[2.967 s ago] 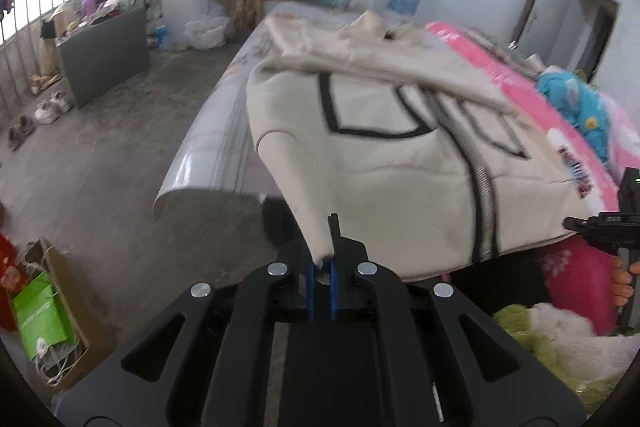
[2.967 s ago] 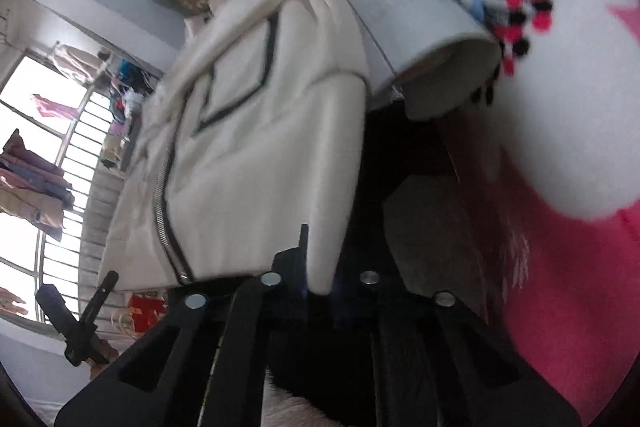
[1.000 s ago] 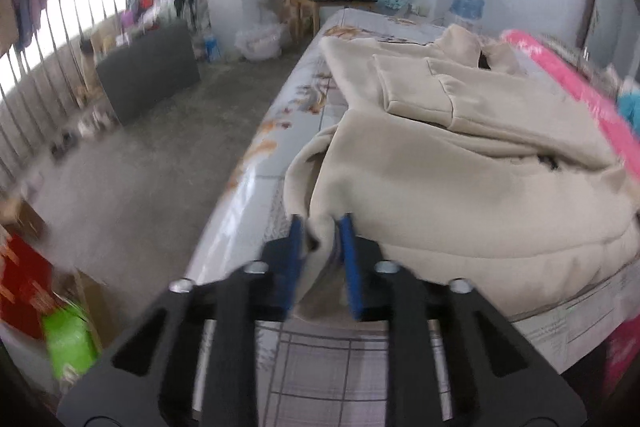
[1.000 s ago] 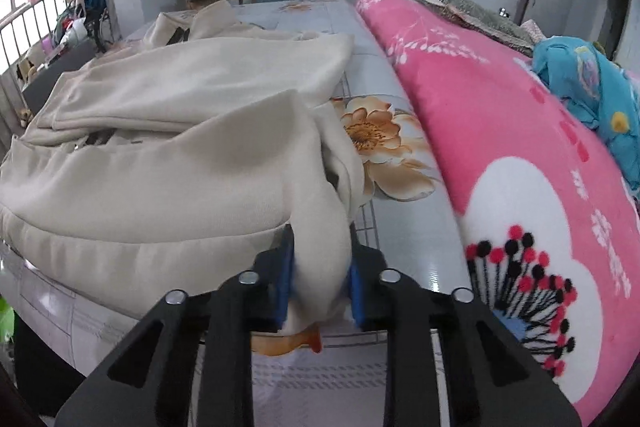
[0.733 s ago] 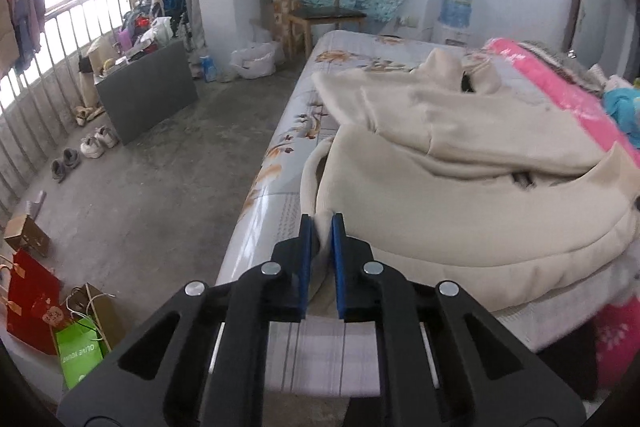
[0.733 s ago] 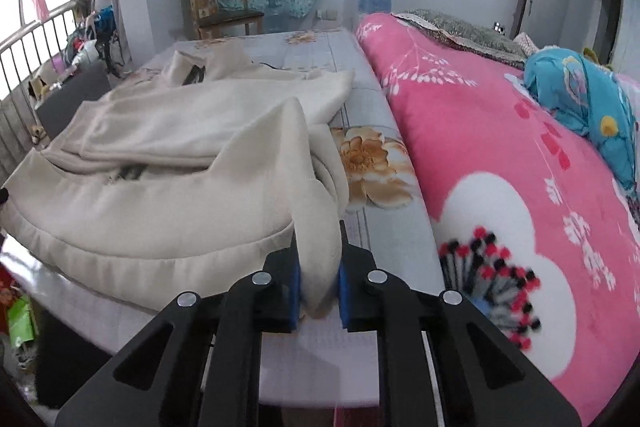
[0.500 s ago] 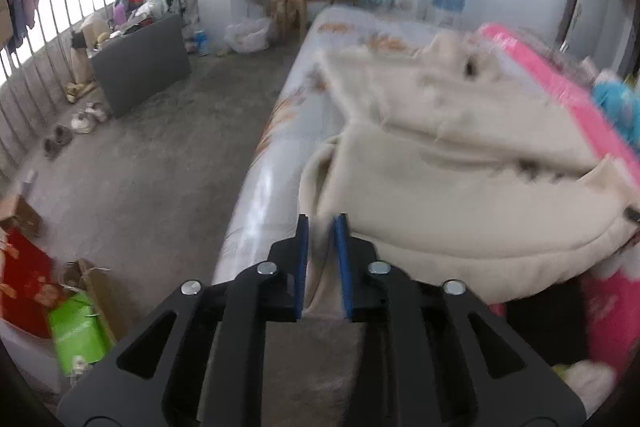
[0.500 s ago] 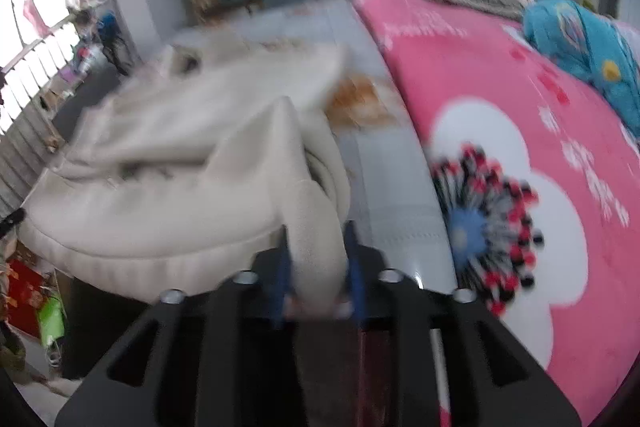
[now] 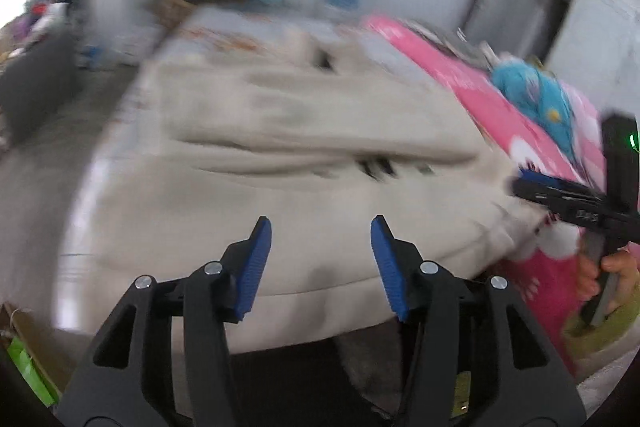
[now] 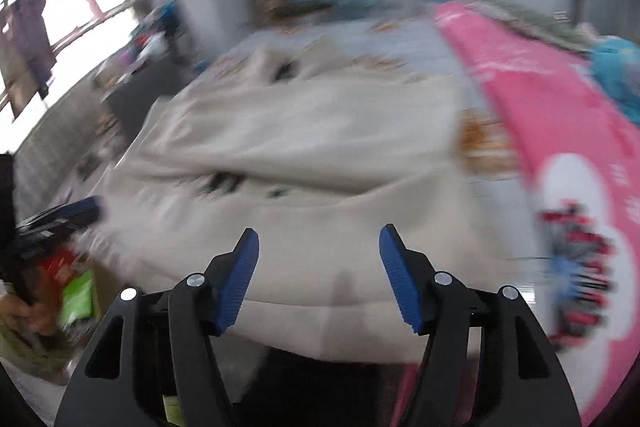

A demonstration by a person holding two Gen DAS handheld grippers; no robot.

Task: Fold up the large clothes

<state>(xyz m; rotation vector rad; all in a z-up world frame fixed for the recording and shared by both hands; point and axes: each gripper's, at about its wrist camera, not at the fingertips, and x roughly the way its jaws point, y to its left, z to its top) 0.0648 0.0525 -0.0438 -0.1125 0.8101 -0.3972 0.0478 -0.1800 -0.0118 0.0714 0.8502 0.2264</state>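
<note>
On the bed (image 9: 100, 163), the cream jacket (image 9: 320, 155) lies folded, its near hem overhanging the edge at 6 o'clock. The left tool (image 9: 318, 259) and right tool (image 10: 318, 267) have just been opening and hold nothing. Unsupported, that hem could drag the fold off the bed.

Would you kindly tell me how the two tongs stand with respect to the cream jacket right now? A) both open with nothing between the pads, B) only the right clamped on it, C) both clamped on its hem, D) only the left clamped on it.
A: the left tongs and right tongs both gape, having just been opening, and the cream jacket lies loose on the bed.
</note>
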